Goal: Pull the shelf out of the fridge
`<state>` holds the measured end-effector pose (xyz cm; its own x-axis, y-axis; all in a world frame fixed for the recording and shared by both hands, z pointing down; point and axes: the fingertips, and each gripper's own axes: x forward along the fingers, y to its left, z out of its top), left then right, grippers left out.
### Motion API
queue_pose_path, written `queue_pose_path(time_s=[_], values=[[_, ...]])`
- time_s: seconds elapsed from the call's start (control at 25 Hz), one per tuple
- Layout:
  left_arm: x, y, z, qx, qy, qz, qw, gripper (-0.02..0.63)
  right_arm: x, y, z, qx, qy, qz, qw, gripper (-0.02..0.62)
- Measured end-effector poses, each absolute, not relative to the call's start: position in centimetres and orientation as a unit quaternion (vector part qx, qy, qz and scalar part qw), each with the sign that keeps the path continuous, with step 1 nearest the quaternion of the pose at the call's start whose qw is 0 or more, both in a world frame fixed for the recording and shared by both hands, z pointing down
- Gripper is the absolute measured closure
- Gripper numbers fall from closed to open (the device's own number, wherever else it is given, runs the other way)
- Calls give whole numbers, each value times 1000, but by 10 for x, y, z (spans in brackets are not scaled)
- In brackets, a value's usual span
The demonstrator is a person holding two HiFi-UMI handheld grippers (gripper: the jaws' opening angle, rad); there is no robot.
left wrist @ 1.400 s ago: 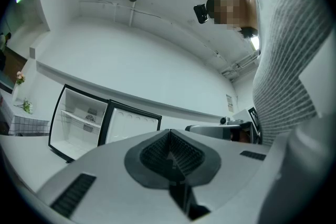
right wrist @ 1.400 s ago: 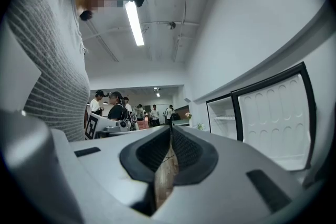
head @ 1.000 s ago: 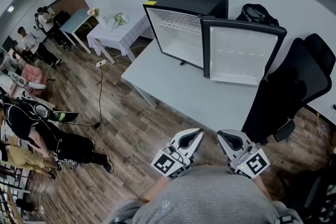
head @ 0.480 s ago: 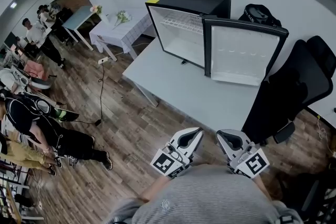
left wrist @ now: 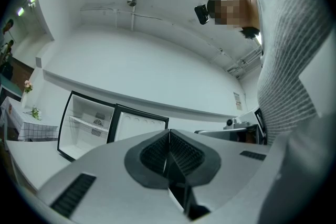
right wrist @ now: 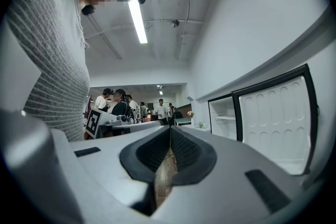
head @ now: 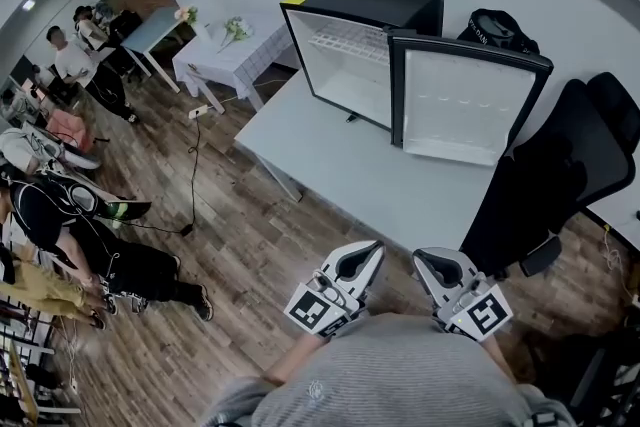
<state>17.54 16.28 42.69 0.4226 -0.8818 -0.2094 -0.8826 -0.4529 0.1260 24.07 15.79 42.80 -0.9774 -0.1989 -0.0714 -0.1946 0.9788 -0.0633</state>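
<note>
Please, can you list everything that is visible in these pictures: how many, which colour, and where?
mini fridge: 1, black, white inside, at the table's far end
fridge door: 1, black frame, white lining, open
wire shelf: 1, white, upper part of the fridge
table: 1, light grey, ahead of the person
office chair: 1, black, right of the table
bag: 1, black, behind the fridge door
small table: 1, white checked cloth, left of the fridge
flowers: 1 bunch, pale, on the small table
cable: 1, dark, on the wooden floor
people: several, left edge
sweater: 1, grey, bottom
left gripper: 1, white and black, shut, empty
right gripper: 1, white and black, shut, empty
</note>
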Motion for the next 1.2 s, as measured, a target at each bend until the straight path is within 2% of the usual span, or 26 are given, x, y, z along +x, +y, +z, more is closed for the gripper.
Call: queue_pose_path(time_s=[0.72,1.2], values=[[147,130,423,-850,509,132,8,595,210,124,431,-116,992,-32,35,581],[95,79,429,-857,502,116,-4,595,171,65,428,-149,987,-34,42,581]])
